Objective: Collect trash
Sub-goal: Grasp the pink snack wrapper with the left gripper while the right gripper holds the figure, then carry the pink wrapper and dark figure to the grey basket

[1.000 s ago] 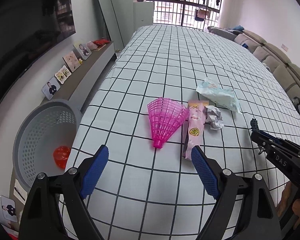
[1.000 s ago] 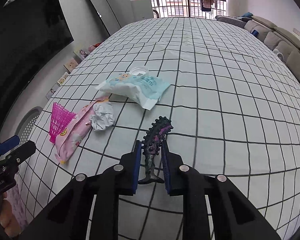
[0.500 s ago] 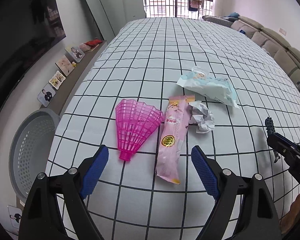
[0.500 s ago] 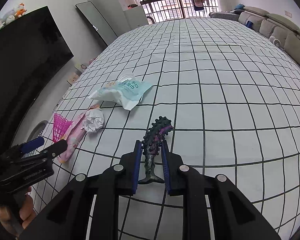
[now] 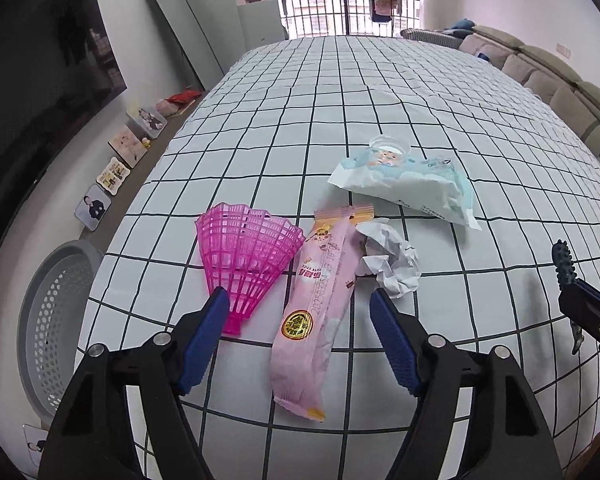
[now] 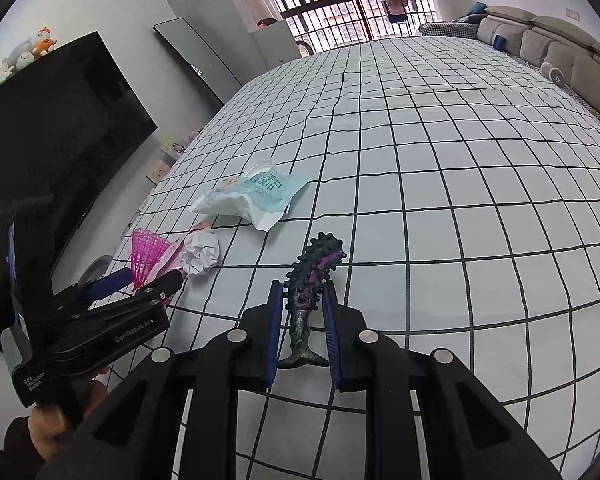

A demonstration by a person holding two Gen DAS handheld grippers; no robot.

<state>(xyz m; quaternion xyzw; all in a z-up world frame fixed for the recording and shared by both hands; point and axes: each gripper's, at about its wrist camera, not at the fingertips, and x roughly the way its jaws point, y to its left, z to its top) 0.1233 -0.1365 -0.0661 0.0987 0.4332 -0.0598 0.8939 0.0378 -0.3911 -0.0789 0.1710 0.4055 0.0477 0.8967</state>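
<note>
On the checked sheet, beside the crumpled paper, lies a pink wrapper with a gold seal; its print is too small to read. Behind the paper sits a blue wipes pack with Chinese characters. The left gripper, marked "Data Acquisition System", has just been closing; its jaws are half open astride the wrapper, not pressing it, with the pink shuttlecock just left. The right gripper clamps a dark knobbly toy. A grey basket, partly cut off, stands off the sheet's left edge.
</note>
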